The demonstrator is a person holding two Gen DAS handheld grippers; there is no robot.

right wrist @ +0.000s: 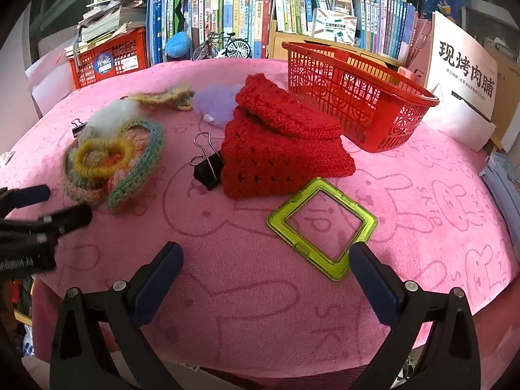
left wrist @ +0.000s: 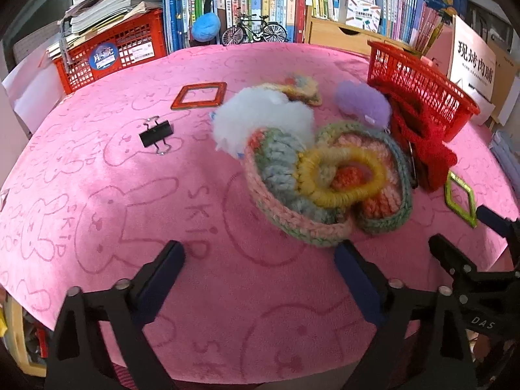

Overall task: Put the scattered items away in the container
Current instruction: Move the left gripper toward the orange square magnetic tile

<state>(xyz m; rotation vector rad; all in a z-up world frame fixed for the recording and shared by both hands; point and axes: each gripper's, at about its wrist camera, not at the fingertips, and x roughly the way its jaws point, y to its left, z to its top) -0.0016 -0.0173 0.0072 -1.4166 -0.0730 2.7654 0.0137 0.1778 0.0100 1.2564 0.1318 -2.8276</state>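
A red plastic basket [right wrist: 357, 97] stands at the table's back right, also in the left wrist view [left wrist: 419, 84]. Scattered on the pink cloth lie a pastel crochet pouch [left wrist: 325, 191] with a yellow yarn ring, a white pompom [left wrist: 260, 120], a purple pompom [left wrist: 364, 102], a red crochet piece [right wrist: 279, 146], a green square frame [right wrist: 321, 227], a red square frame [left wrist: 199, 95] and two black binder clips [left wrist: 156, 135] [right wrist: 208, 165]. My left gripper [left wrist: 260, 256] is open just in front of the pouch. My right gripper [right wrist: 265, 256] is open beside the green frame.
A second red crate [left wrist: 110, 55] with papers stands at the back left. Books, a toy bicycle [left wrist: 253, 31] and a blue plush line the shelf behind. A white sign [right wrist: 461, 74] leans at the right. A small crochet patch [left wrist: 299, 87] lies behind the white pompom.
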